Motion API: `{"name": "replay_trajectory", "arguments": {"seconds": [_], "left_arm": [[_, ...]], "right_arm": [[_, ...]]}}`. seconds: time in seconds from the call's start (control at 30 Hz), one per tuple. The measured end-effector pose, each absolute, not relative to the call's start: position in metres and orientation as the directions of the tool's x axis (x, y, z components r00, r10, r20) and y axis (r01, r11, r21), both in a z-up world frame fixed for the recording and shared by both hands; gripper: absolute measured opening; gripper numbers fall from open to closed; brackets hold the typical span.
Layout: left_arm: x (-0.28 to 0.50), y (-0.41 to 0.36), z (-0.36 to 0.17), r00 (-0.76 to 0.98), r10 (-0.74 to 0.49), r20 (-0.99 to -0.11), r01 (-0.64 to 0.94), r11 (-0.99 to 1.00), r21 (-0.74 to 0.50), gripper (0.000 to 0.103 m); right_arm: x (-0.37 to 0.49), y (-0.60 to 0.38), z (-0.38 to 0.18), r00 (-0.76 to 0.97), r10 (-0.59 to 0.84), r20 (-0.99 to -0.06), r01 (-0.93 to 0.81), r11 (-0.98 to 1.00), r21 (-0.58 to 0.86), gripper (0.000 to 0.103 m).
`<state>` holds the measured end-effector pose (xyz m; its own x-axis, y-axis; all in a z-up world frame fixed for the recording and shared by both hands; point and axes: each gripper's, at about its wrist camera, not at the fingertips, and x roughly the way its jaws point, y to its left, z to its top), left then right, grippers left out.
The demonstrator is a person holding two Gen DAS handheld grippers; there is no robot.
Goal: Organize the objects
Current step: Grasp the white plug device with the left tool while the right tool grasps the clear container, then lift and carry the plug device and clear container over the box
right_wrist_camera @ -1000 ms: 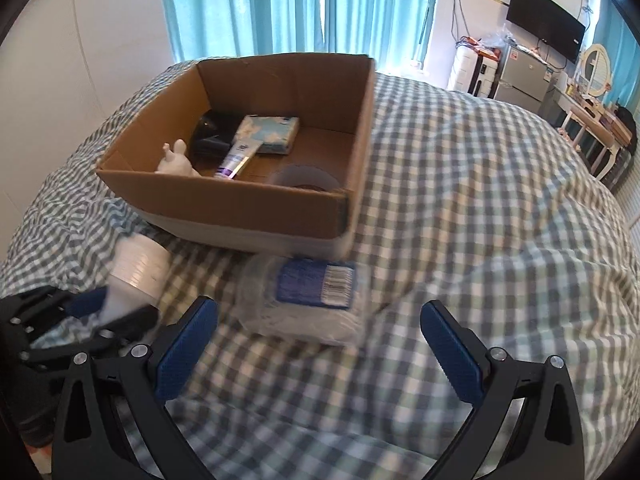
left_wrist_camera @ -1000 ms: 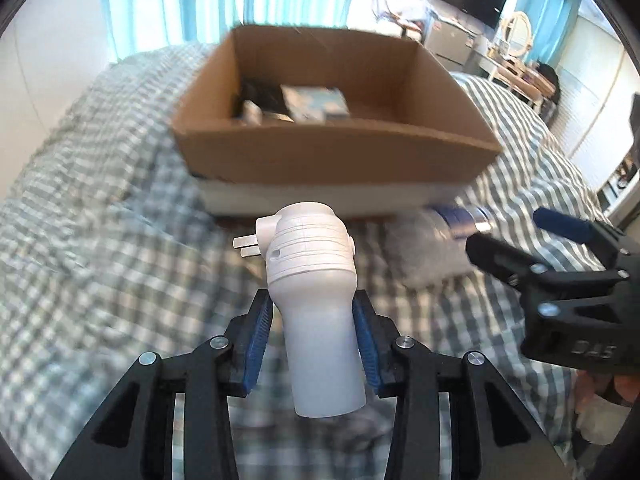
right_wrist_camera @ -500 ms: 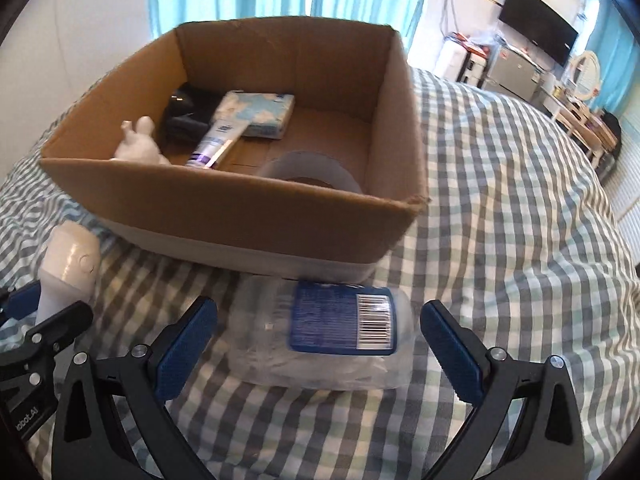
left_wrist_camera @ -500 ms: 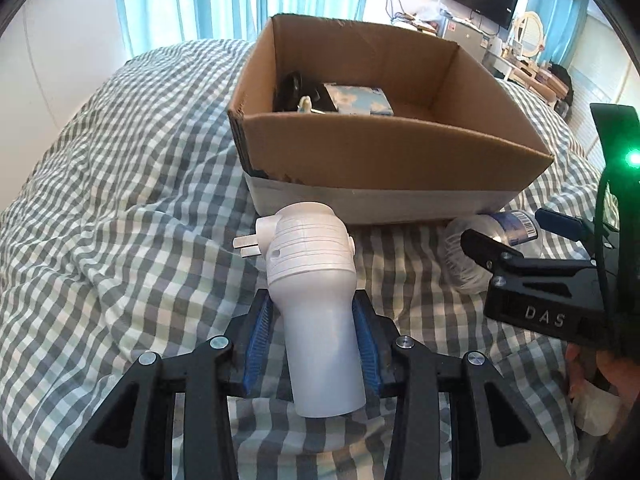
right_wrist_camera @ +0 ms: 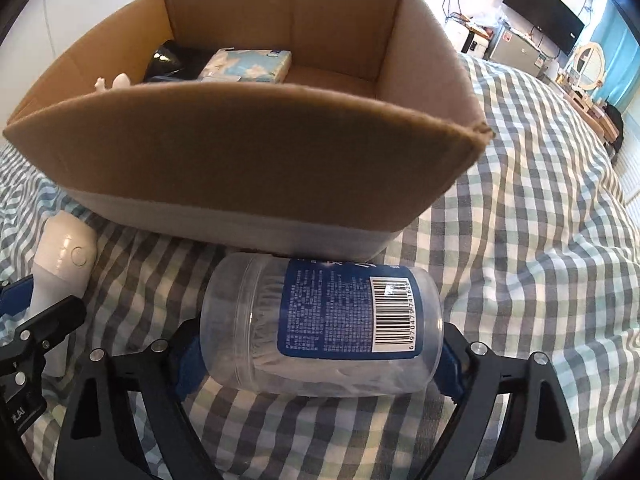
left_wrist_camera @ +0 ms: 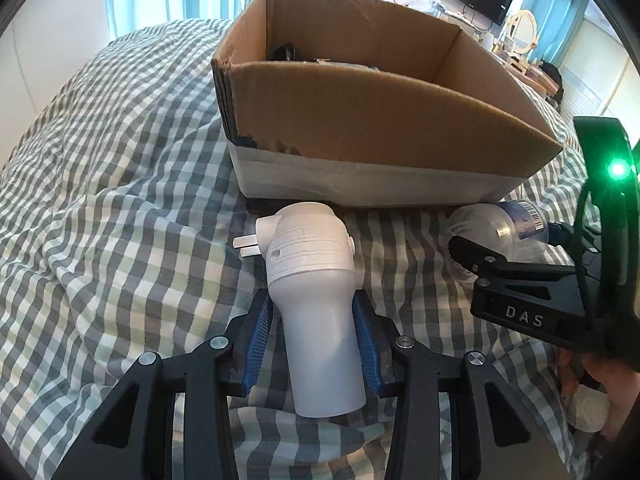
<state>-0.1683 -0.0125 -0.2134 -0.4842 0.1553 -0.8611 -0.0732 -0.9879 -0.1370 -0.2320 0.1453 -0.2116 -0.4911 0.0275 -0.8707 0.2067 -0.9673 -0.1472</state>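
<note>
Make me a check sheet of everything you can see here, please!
Surface: checked bedspread, wrinkled.
Job's things: cardboard box on the bed; white plug-in device; clear plastic jar lying on its side by the box.
Clutter: in the box, a tissue pack, a black object, a small white figure.
Grippers: left gripper shut on the device; right gripper fingers at the jar's ends, contact unclear.
Cables: wires near the wall TV.
Surroundings: blue curtains, round mirror.
</note>
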Motion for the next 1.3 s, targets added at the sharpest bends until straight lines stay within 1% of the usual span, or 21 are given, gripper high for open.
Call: {"name": "replay_trajectory", "arguments": {"seconds": [0.2,0.33,0.53,0.73,0.93,1.07,1.3], "left_arm": [[-0.160,-0.013,-0.209,-0.492,0.168,-0.854,-0.085,-0.986,-0.145,0.041],[-0.152,-0.016,-0.200,-0.495,0.188,-0.849,-0.085,-0.982,-0.168,0.041],[-0.133,-0.019,-0.180,-0.520,0.176,-0.836,-0.088,-0.984,-0.152,0.041],[-0.116,-0.023,-0.154,-0.562,0.160,-0.811,-0.077,-0.987,-0.141,0.041],[-0.096,-0.020,-0.122,-0.616,0.148,-0.773,-0.062,-0.988,-0.140,0.041],[-0.084,-0.018,-0.098,-0.654,0.140,-0.743,-0.066,-0.990,-0.128,0.041],[-0.080,-0.012,-0.049,-0.737,0.083,-0.671,-0.077,-0.996,-0.040,0.041]], "right_arm": [[-0.213,0.143,-0.199,-0.488,0.010,-0.873,0.239,-0.960,-0.144,0.089],[-0.192,0.140,-0.177,-0.515,-0.018,-0.857,0.274,-0.951,-0.145,0.089],[-0.156,0.134,-0.145,-0.554,-0.051,-0.831,0.317,-0.936,-0.154,0.089],[-0.133,0.127,-0.129,-0.577,-0.079,-0.813,0.337,-0.930,-0.149,0.089],[-0.105,0.129,-0.103,-0.620,-0.120,-0.775,0.341,-0.931,-0.129,0.089],[-0.091,0.129,-0.076,-0.664,-0.151,-0.732,0.341,-0.932,-0.118,0.088],[-0.083,0.133,-0.030,-0.736,-0.171,-0.655,0.333,-0.934,-0.130,0.089]]}}
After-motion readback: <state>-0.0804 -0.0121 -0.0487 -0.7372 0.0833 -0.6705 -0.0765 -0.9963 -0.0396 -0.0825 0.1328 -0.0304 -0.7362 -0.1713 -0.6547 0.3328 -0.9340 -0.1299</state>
